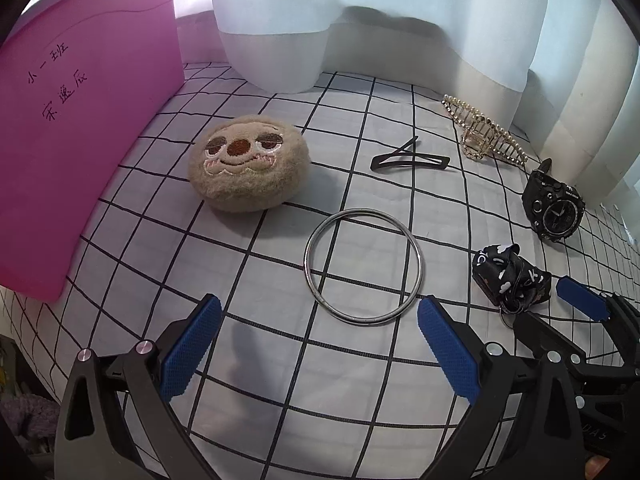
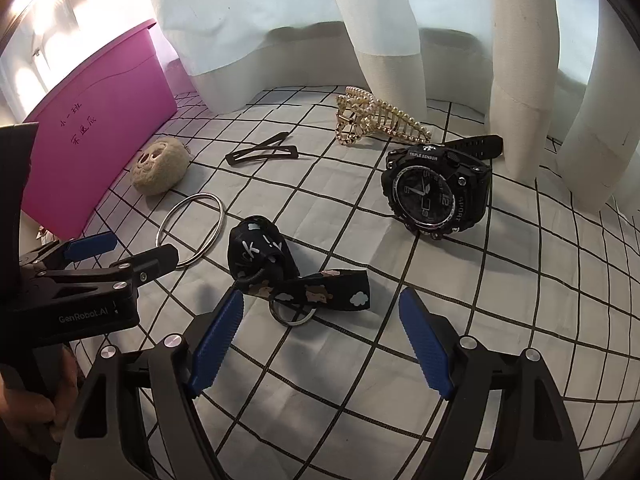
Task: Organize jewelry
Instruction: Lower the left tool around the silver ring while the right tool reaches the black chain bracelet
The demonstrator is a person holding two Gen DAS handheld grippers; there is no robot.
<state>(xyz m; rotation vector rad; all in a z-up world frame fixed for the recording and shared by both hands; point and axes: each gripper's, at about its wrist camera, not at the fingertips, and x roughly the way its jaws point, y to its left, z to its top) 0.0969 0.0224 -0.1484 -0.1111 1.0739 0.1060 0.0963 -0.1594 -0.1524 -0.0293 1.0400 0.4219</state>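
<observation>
On a checked cloth lie a silver bangle (image 1: 363, 266) (image 2: 190, 228), a black printed strap with a key ring (image 1: 510, 276) (image 2: 288, 276), a black sport watch (image 1: 554, 210) (image 2: 436, 192), a gold pearl hair claw (image 1: 482, 132) (image 2: 376, 120), black snap hair clips (image 1: 408, 156) (image 2: 262, 152) and a beige plush sloth face (image 1: 248, 164) (image 2: 160, 170). My left gripper (image 1: 318, 336) (image 2: 124, 252) is open and empty, just short of the bangle. My right gripper (image 2: 322, 340) (image 1: 556, 304) is open and empty, its fingers either side of the strap's near end.
A pink plastic box (image 1: 80, 128) (image 2: 100, 136) with handwriting stands at the left edge of the cloth. White curtain folds (image 1: 360, 20) (image 2: 520, 100) hang along the back, close behind the hair claw and watch.
</observation>
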